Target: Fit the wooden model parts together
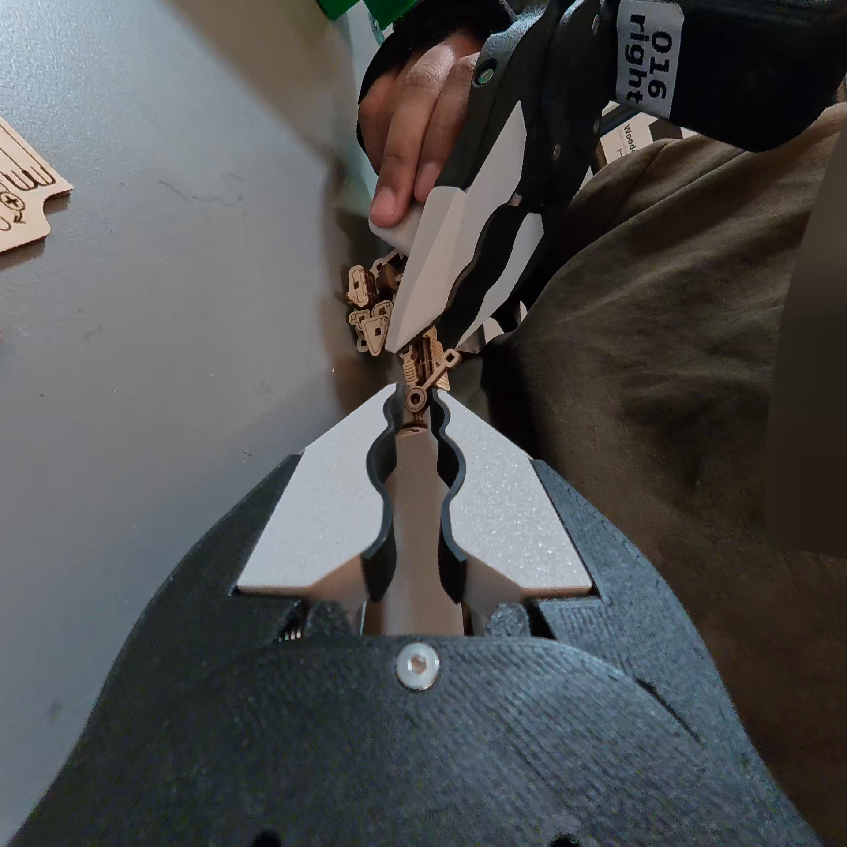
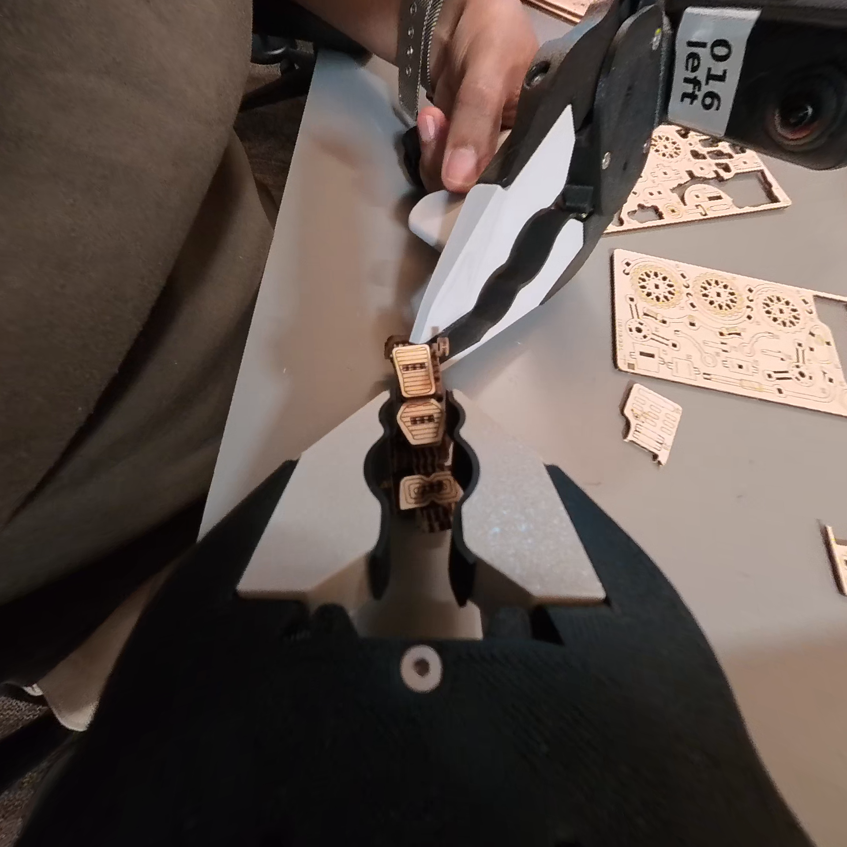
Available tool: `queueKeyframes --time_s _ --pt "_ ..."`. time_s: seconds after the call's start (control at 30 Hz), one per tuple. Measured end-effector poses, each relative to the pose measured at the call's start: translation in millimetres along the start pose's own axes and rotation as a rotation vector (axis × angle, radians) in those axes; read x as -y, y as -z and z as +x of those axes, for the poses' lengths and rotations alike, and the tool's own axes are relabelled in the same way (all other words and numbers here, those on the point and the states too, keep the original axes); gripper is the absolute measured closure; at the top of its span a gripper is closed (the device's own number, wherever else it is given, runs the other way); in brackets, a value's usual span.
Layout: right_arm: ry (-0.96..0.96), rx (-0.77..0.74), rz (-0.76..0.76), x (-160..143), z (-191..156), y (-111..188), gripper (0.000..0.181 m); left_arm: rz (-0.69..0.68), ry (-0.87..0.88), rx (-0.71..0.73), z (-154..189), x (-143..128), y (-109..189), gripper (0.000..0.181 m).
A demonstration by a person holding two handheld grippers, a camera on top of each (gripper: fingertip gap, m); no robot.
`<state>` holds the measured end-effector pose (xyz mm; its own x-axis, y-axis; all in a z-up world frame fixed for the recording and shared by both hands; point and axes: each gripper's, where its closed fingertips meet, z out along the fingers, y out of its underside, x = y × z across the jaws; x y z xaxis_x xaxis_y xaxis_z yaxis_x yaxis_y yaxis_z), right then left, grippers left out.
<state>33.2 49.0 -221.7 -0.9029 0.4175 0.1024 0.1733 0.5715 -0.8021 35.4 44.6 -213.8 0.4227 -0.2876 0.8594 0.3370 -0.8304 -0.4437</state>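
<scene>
Two grippers meet over one small wooden model at the edge of a grey surface [image 2: 541, 412]. Nearest in the right wrist view, the right gripper [image 2: 419, 412] is narrowed on the wooden model [image 2: 419, 421], a layered stack of laser-cut pieces with pale engraved plates on top, seated between its black wavy pads. At 12 o'clock from it, the left gripper [image 2: 433, 341] comes in from 1 o'clock, its white tips pinched onto the model's far end, with a person's hand [image 2: 467, 105] behind it on the handle. In the left wrist view, the left gripper [image 1: 415, 396] is closed narrowly on a slim piece with a ring and a thin rod [image 1: 431, 380] at the model's end, and the right gripper [image 1: 415, 341] reaches down from 1 o'clock, clamped on the bulk of the model, a second hand [image 1: 408, 137] gripping it above. Farther off at 2 to 3 o'clock in the right wrist view, flat wooden part sheets [image 2: 715, 330] with gear cut-outs lie on the surface, a small broken-off sheet piece [image 2: 651, 424] beside them. Olive-brown clothing [image 2: 114, 275] of the person fills the 9 o'clock side.
</scene>
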Motion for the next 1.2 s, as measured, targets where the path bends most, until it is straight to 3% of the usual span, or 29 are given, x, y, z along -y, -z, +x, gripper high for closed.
queueKeyframes --time_s 0.97,1.2 --pt "0.011 0.009 -0.003 1 -3 -1 0.162 -0.032 -0.004 -0.001 1 -4 -2 0.173" --pt "-0.013 -0.026 -0.035 6 11 14 0.128 -0.032 0.001 -0.013 2 -4 -1 0.173"
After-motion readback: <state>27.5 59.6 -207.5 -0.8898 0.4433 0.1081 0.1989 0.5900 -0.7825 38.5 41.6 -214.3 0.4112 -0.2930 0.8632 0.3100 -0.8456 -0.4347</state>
